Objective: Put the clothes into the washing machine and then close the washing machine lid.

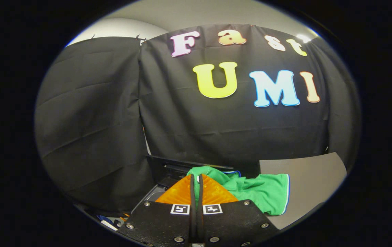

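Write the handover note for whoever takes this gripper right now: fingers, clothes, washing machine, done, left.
Gripper: fingers almost together, with a thin strip of the green garment showing between the tips; whether both press on it cannot be told.
Clothes: the green garment with blue trim lies just ahead of and beside the fingers, draped partly onto the grey surface.
Washing machine: a dark raised panel, apparently its lid, stands just beyond the fingers; looks open, drum not visible.
Done: garment reached.
Left: get the garment inside, then close the lid.
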Available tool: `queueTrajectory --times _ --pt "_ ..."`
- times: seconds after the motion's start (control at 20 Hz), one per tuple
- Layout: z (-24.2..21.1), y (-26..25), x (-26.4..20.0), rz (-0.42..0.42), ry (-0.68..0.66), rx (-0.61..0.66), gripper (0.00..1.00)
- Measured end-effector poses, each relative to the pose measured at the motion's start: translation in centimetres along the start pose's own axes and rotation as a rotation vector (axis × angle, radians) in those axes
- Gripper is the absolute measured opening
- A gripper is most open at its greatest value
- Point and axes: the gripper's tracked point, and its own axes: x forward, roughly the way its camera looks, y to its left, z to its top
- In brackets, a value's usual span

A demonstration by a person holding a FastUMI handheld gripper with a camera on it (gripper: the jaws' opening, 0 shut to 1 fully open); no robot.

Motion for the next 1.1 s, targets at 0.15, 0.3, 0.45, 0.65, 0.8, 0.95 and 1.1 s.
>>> queueTrajectory --times 0.15,0.3,0.45,0.65,0.8,0.95,1.1 --pt "-1.4 2.2 1.1 0.021 0.004 -0.015 0.00" --pt "-3.5 3.6 2.4 0.024 0.022 -0.036 0.00" --pt "-6.3 4.7 3.7 0.031 0.060 -0.023 0.00" --pt "-9.7 5.9 5.5 0.042 0.097 -0.021 0.00" --pt "-11.7 6.2 6.7 0.032 0.113 -0.025 0.00" --pt "-13.2 6.0 7.6 0.021 0.126 -0.011 0.00" --pt "-14.4 5.2 8.8 -0.002 0.142 0.008 0.00"
